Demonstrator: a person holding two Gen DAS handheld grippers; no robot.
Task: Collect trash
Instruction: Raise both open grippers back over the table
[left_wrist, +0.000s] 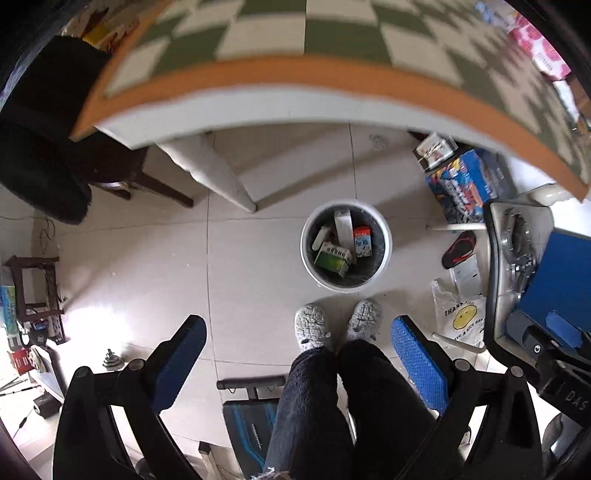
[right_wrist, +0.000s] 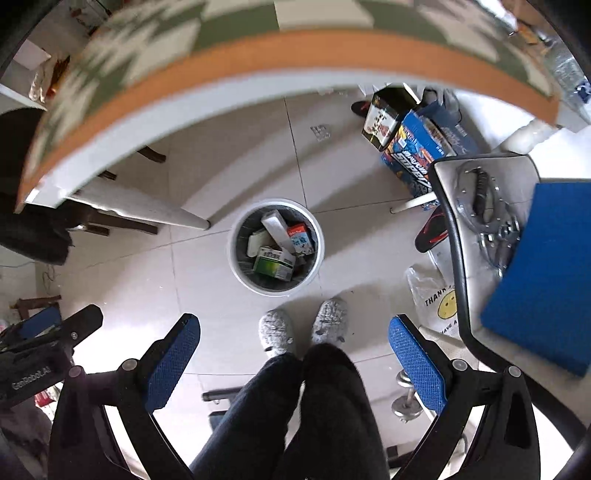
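Left wrist view: the left gripper (left_wrist: 299, 354) points down at the pale tiled floor (left_wrist: 147, 258), its blue-padded fingers (left_wrist: 419, 365) spread wide with nothing between them.
Right wrist view: the right gripper (right_wrist: 293, 354) is likewise spread wide and empty above the floor.
Bin: a round white waste bin with a dark liner (left_wrist: 384, 254) stands on the floor just in front of the person's grey fuzzy slippers (left_wrist: 310, 326), near a white table leg (left_wrist: 218, 173).
Trash: a green-and-white carton (left_wrist: 332, 259), a small red-and-blue milk carton (left_wrist: 362, 242) and a tall white box (left_wrist: 344, 229) lie inside the bin.
Table: an orange-edged table with a green-and-cream chequered top (left_wrist: 258, 37) overhangs the far side.
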